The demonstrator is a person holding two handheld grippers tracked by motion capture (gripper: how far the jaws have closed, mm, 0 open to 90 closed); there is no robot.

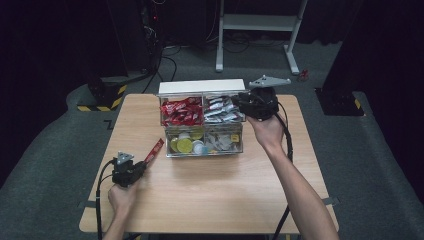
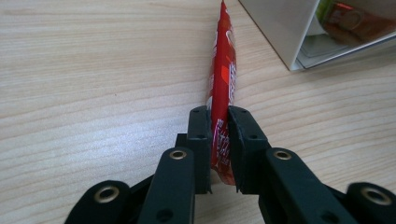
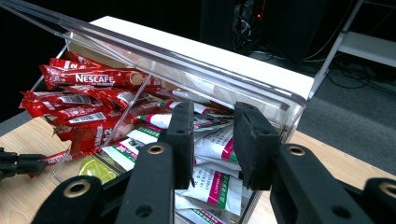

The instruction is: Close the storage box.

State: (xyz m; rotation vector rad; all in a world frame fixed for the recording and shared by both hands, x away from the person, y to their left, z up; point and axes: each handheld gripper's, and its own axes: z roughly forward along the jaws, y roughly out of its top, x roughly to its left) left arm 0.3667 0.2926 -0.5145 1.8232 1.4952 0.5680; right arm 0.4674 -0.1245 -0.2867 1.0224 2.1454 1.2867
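Left gripper [image 2: 218,140]: clamped on red sachet [image 2: 223,84], lower left of high view, tip near box.
Right gripper [image 3: 214,140]: jaws apart, at clear organizer box [image 1: 202,150] upper right, nothing held.
Done: sachet picked up.
Left: drop into red-sachet compartment [image 1: 181,111], prob.

A red sachet [image 2: 222,88] with white print lies on the pale wood-grain desk [image 1: 215,190], near a clear box [image 1: 202,150] holding red packets [image 1: 181,111], white-and-green packets [image 3: 212,184] and yellow-green lids [image 1: 184,145].
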